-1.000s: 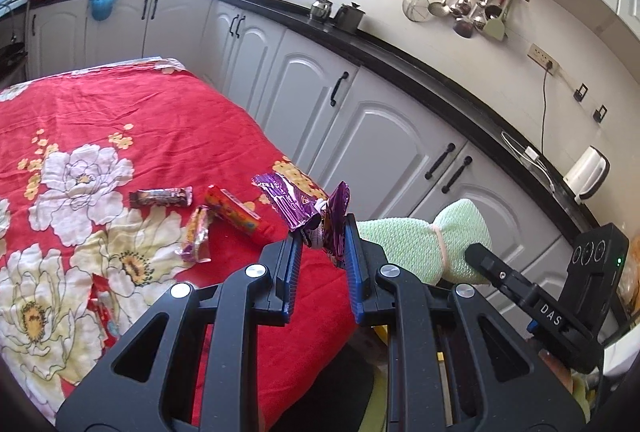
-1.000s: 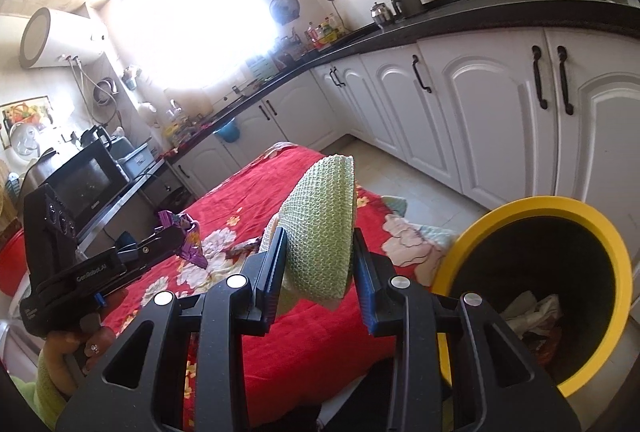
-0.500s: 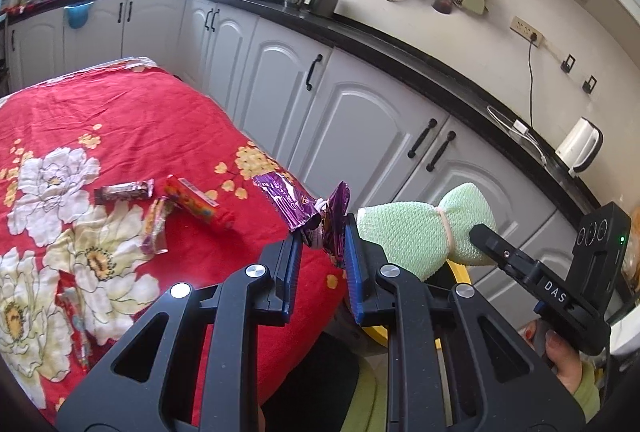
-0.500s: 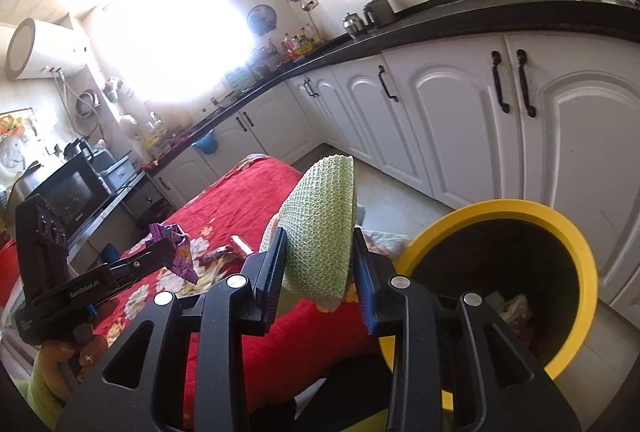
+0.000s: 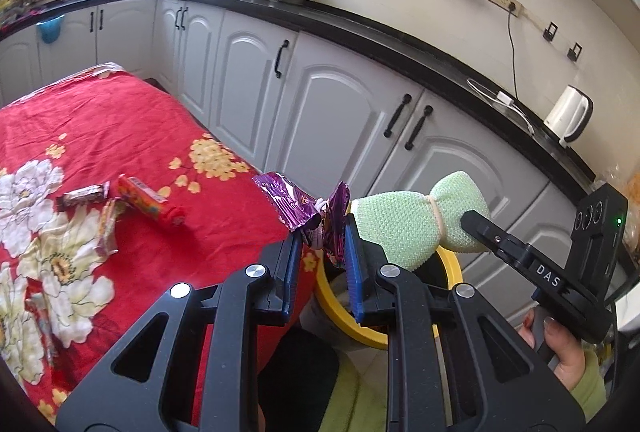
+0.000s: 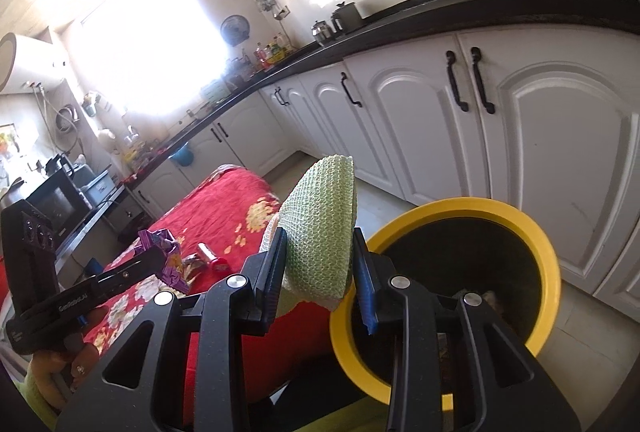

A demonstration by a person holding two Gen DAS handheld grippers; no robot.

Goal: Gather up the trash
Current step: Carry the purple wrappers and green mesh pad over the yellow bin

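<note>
My left gripper (image 5: 320, 238) is shut on a crumpled purple foil wrapper (image 5: 292, 206), held past the table's right edge, above the yellow-rimmed trash bin (image 5: 450, 260). My right gripper (image 6: 320, 252) is shut on a pale green knitted cloth (image 6: 324, 228) tied at its middle, just left of the bin's (image 6: 528, 228) open mouth. The cloth (image 5: 400, 220) also shows in the left wrist view beside the wrapper. Several wrappers lie on the red flowered tablecloth (image 5: 120, 128): a red tube-shaped pack (image 5: 150, 204), a dark bar wrapper (image 5: 82, 194) and a small striped one (image 5: 106, 228).
White cabinets (image 5: 320, 104) under a black counter run close along the table's right side, leaving a narrow aisle where the bin stands. A white kettle (image 5: 568, 114) sits on the counter. Some trash lies inside the bin (image 6: 488, 300). A person's hands (image 5: 560, 348) hold both grippers.
Both grippers have moved to the right, off the table's edge and toward the bin. The bin's yellow rim has come into the left wrist view. Neither grip has changed.
</note>
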